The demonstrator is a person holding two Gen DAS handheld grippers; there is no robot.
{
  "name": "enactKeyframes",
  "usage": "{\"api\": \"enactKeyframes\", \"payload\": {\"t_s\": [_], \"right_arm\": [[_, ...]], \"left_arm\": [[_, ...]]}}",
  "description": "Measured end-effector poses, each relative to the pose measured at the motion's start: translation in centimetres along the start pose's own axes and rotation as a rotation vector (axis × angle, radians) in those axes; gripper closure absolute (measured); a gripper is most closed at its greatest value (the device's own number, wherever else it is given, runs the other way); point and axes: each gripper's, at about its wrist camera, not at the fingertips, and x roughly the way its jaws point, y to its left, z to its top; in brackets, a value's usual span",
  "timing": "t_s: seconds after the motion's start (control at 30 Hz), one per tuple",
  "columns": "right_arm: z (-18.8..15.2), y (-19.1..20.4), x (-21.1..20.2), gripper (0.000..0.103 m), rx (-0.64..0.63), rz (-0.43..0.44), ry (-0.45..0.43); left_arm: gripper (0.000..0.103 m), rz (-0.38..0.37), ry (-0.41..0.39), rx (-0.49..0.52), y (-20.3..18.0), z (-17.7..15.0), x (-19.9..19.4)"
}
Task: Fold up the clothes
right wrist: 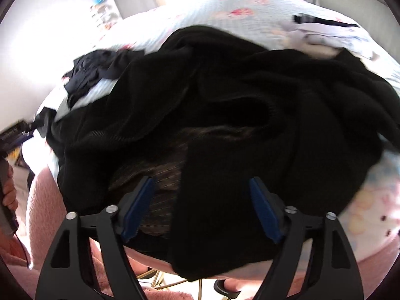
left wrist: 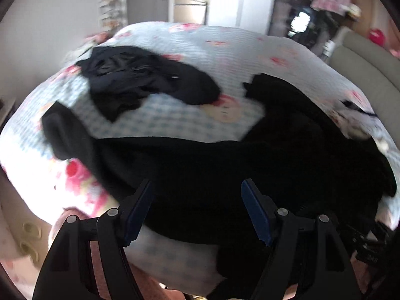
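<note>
From the left wrist, the left gripper (left wrist: 197, 187) stands wide apart, holding nothing, poised over a big black garment (left wrist: 225, 170) spread across the bed cover (left wrist: 175, 50). A smaller dark garment (left wrist: 140, 80) lies farther back, apart from it.

From the right wrist, the right gripper (right wrist: 201, 186) is likewise spread wide and empty, just above the same crumpled black garment (right wrist: 225, 95), whose edge hangs over the bed's near side.

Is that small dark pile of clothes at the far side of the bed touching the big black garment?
Apart. In the left wrist view, a strip of the patterned bedspread shows plainly between the small dark pile and the big black garment.
</note>
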Motion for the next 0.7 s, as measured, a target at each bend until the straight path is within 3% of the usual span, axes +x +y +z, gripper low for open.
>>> {"api": "enactKeyframes", "payload": {"t_s": [0.07, 0.13, 0.17, 0.23, 0.3, 0.33, 0.43, 0.57, 0.7], "right_arm": [[-0.5, 0.1, 0.8, 0.023, 0.003, -0.040, 0.013], [-1.1, 0.0, 1.1, 0.050, -0.014, -0.115, 0.015], [-1.4, -0.5, 0.9, 0.053, -0.006, -0.138, 0.008], [-1.8, -2.3, -0.4, 0.059, 0.054, -0.157, -0.012], [-2.2, -4.0, -1.6, 0.059, 0.078, -0.263, -0.027], [-2.3, -4.8, -2.2, 0.059, 0.092, -0.265, -0.031], [-2.6, -6.2, -4.0, 0.059, 0.138, -0.162, -0.056], [-2.5, -4.7, -6.1, 0.059, 0.092, 0.033, -0.110], [-2.5, -2.6, -6.9, 0.059, 0.003, 0.092, -0.125]], "left_arm": [[0.029, -0.186, 0.055, 0.022, -1.9, -0.7, 1.3], [0.029, -0.290, 0.130, 0.011, -3.0, -1.9, 3.3], [0.029, -0.281, 0.156, 0.013, -3.4, -2.3, 4.1], [0.030, -0.179, 0.195, 0.034, -3.7, -3.1, 5.6], [0.035, -0.145, 0.221, 0.032, -3.5, -3.6, 5.8], [0.035, -0.134, 0.233, 0.028, -3.5, -3.9, 5.8], [0.035, -0.177, 0.224, 0.005, -3.0, -3.8, 5.1], [0.035, -0.276, 0.144, -0.018, -3.1, -3.7, 2.8], [0.034, -0.305, 0.110, 0.036, -4.3, -3.6, 1.2]]}}
